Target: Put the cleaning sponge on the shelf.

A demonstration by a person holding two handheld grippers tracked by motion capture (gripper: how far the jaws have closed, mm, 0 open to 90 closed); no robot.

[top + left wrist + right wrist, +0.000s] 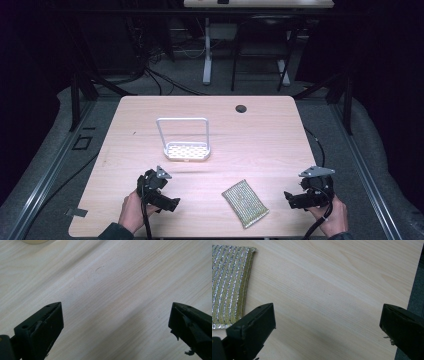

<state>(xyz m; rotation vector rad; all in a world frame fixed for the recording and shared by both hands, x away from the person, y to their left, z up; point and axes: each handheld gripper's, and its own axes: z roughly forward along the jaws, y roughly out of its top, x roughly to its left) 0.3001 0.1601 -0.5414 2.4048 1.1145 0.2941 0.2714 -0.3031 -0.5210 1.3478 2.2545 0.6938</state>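
A gold and silver striped scouring sponge (pixel 245 202) lies flat near the table's front edge, between my two grippers; in the right gripper view the sponge (pixel 228 285) lies at the left, past the left jaw. A white perforated holder (pixel 186 140) with a tall wire handle stands upright at the table's middle. My left gripper (pixel 170 204) is held at the front left, open over bare wood (pixel 115 312). My right gripper (pixel 291 200) is at the front right, open, nothing between its jaws (pixel 327 322).
The light wooden table (pixel 150 115) has a dark round cable hole (pixel 241 108) at the back. Its right edge (pixel 412 290) lies close to my right gripper. Desk legs and cables stand on the floor behind the table.
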